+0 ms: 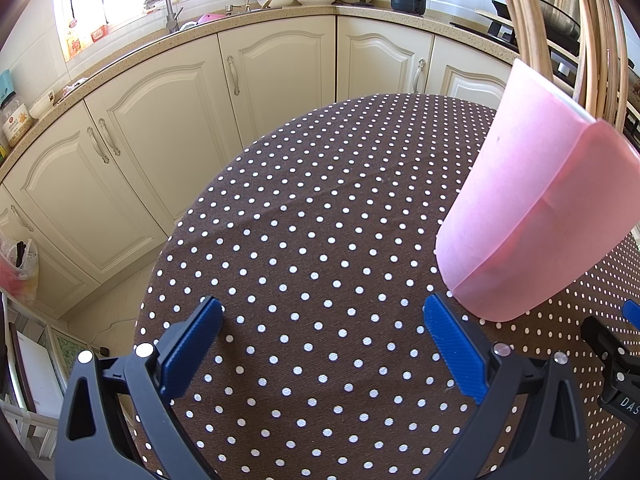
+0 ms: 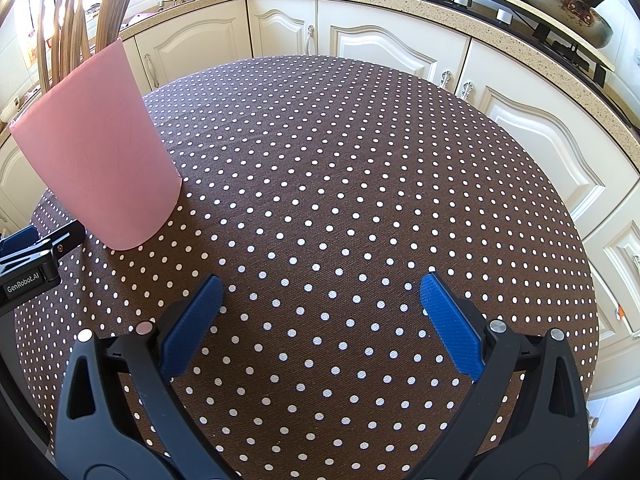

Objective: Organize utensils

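On the dotted surface [image 2: 360, 152] we see the pink holder [image 2: 100, 148] w/ chopsticks [image 2: 72, 20] standing upright, left of centre; both tongs, left [image 1: 322, 344] & right [image 2: 320, 320], gape wide, gripping nothing.

Chopsticks [image 2: 76, 12], seemingly, in holder [image 2: 104, 152] on table [image 2: 360, 160].

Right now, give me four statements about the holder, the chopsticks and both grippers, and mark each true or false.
1. The pink holder stands on the dotted tablecloth. True.
2. The left gripper is shut on a chopstick. False: it is open and holds nothing.
3. Wooden chopsticks stick out of the holder's top. True.
4. The right gripper grips the holder. False: it is open, apart from the holder.
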Action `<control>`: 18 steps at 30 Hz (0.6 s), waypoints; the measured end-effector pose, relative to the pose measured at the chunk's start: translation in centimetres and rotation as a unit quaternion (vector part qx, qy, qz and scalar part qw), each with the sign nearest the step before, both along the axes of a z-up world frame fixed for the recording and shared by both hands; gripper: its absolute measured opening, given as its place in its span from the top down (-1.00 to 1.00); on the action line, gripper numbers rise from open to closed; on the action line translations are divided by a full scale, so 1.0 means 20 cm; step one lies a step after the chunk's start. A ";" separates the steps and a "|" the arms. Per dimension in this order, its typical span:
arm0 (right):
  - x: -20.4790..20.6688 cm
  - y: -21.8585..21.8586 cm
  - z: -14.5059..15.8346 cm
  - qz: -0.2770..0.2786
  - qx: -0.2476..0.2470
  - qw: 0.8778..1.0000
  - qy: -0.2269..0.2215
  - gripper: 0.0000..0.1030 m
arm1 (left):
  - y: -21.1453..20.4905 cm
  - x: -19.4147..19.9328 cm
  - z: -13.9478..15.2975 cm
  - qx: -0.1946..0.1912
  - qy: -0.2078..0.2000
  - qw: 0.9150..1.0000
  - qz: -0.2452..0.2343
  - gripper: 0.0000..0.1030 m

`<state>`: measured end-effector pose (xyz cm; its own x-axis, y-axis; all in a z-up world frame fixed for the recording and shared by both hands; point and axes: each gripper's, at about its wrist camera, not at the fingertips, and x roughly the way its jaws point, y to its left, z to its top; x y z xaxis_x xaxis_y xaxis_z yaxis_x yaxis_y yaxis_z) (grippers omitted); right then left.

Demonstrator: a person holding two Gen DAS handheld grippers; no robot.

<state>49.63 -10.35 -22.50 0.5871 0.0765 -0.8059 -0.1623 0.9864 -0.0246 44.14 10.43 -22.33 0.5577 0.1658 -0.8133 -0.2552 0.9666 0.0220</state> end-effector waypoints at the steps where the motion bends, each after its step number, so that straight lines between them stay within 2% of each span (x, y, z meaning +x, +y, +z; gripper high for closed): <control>1: 0.00 0.00 0.00 0.000 0.000 1.000 0.000 -0.88 | 0.00 0.00 0.00 0.000 0.000 1.000 0.000 -0.92; 18: 0.00 0.00 0.00 0.000 0.000 1.000 0.000 -0.88 | 0.00 0.00 0.00 0.000 0.000 1.000 0.000 -0.92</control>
<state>49.67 -10.36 -22.53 0.5872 0.0765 -0.8058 -0.1624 0.9864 -0.0247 44.14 10.44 -22.33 0.5578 0.1657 -0.8133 -0.2552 0.9666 0.0220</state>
